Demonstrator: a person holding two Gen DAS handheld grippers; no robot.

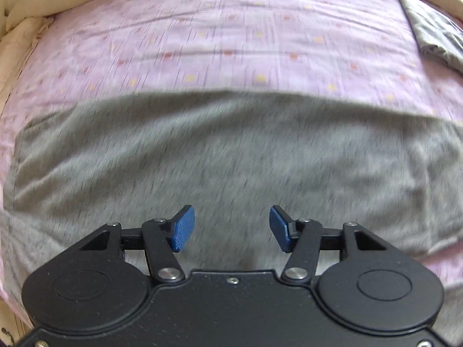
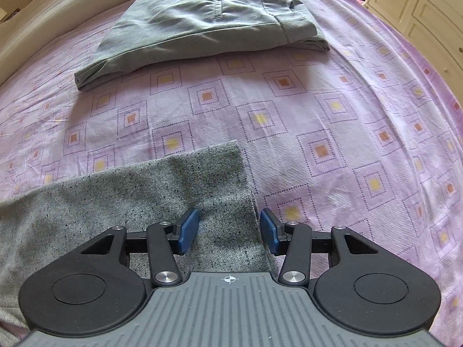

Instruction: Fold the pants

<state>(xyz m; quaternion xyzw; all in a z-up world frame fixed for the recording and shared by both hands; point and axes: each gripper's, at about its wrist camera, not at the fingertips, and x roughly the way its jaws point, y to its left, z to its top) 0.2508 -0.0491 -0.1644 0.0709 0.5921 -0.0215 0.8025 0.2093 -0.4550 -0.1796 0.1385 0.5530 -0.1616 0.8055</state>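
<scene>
Spreading beneath both grippers, the bed (image 2: 332, 121) with its lilac sheet of dotted squares filled each view, a cream quilt (image 1: 20, 29) bunched along its far edge. On it lay the grey speckled pants (image 1: 231, 150), the task's garment, flat and stretched as a long band running left to right across the left wrist view, so their long axis lay crosswise to the way both grippers pointed. A second, already folded pair of olive-grey trousers (image 2: 202, 20) sat well ahead of the right gripper, apart from the speckled cloth and separated from it by bare sheet.

The left gripper (image 1: 231, 228) hung directly over the middle of the band, its jaws parted with nothing between the blue pads (image 1: 183, 228); the view was smeared, so whether the pads brushed the fabric could not be told. The right gripper (image 2: 229, 232) stood at the band's end, jaws likewise released and empty. The end edge of the pants (image 2: 249, 185) ran straight away from it, passing between its fingers close to the right-hand pad, with cloth below the left pad and bare sheet below the right one.

Judging from this, the right gripper was the nearer to a graspable edge. The coming move would likely turn on pinching that end and carrying it leftwards along the long axis, toward the left gripper, to halve the band.
</scene>
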